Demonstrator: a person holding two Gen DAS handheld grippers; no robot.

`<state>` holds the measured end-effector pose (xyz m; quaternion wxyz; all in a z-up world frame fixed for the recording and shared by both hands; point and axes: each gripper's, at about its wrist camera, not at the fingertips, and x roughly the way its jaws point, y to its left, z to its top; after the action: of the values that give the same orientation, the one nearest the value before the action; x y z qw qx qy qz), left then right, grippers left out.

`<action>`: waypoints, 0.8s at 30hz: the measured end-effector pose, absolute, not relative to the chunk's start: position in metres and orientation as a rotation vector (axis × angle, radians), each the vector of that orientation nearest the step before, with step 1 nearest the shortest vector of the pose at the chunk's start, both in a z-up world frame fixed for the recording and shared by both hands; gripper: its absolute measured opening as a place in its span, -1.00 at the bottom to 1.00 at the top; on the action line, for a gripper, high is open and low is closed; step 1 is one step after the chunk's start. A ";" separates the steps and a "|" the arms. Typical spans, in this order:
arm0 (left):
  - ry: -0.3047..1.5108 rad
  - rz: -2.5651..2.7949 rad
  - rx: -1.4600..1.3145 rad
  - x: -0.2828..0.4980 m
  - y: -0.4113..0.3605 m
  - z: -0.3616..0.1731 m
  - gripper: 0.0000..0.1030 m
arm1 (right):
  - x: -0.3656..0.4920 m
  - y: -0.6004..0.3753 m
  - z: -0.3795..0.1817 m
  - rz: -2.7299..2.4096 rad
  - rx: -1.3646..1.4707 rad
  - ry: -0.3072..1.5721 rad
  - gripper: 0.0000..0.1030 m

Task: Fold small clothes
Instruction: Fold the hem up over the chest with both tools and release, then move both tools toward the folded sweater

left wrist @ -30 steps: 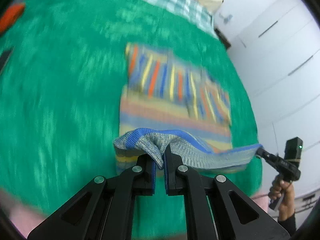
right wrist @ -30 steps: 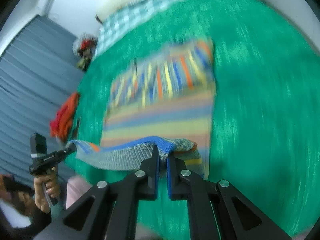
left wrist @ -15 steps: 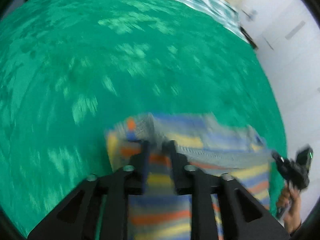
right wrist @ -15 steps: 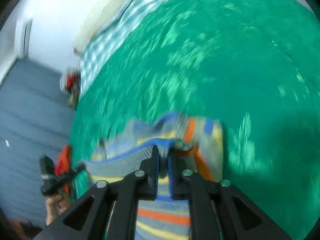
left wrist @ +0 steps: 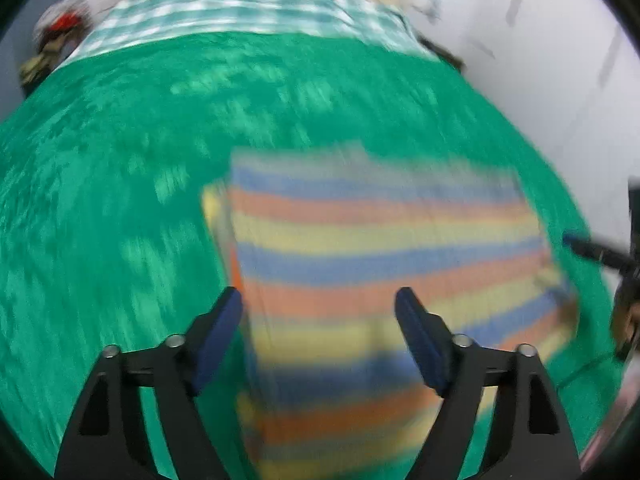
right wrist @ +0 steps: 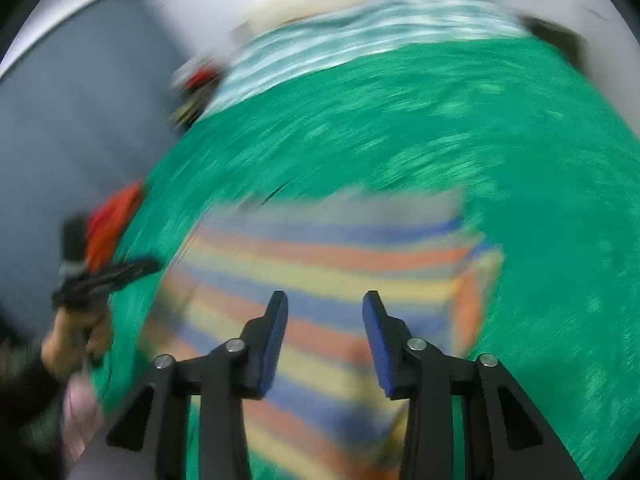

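No containers in either view; the only bearing surface is the bed, covered by a green blanket (left wrist: 120, 184); both frames motion-blurred, fine detail unreadable.

Garment (left wrist: 384, 264): small striped knit in blue, orange and yellow bands; lies on the blanket folded into a rough rectangle; a narrow strip of a lower layer shows along its 9 o'clock edge in the left view, and a strip with stripes running crosswise shows along its 3 o'clock edge in the right view (right wrist: 332, 280); whether the fold edges line up cannot be told through the blur.

Left gripper (left wrist: 318, 304): jaws spread wide, holding nothing; garment fills the gap between the fingers and runs on toward 12 o'clock; whether the finger (left wrist: 218, 332) tips touch the cloth cannot be told.

Right gripper (right wrist: 325, 306): jaws apart, narrower gap than the left, holding nothing; garment lies under and ahead of the fingers (right wrist: 272, 340), spreading from 9 to 3 o'clock.

Cross-sightings: right gripper tip visible at 3 o'clock in the left view, just beside the garment's edge; left gripper visible at 9 o'clock in the right view, with the hand (right wrist: 74, 340) gripping its handle, near the garment's 9 o'clock edge.

Surroundings: checked sheet (left wrist: 248, 12) beyond the blanket at 12 o'clock; orange cloth (right wrist: 112, 220) at 9 o'clock in the right view, at the blanket's edge.
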<state>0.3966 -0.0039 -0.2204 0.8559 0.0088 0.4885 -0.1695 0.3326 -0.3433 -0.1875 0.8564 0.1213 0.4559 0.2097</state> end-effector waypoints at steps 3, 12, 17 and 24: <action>1.130 -0.273 0.089 0.362 0.006 -0.256 0.61 | 0.295 -0.329 -0.227 0.408 0.106 1.100 -0.16; 0.998 -0.148 -0.135 0.264 0.060 -0.227 0.77 | 0.175 -0.398 -0.211 0.062 0.204 1.076 0.08; 0.959 -0.151 -0.112 0.248 0.044 -0.233 0.81 | 0.126 -0.378 -0.192 0.015 0.264 0.982 0.27; 0.933 -0.190 0.054 0.231 0.023 -0.234 0.81 | 0.117 -0.333 -0.205 0.011 0.295 0.973 0.29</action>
<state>0.2306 0.0232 -0.2339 0.8884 0.0261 0.4491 -0.0915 0.1167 -0.3331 -0.2052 0.8735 0.1413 0.4659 0.0052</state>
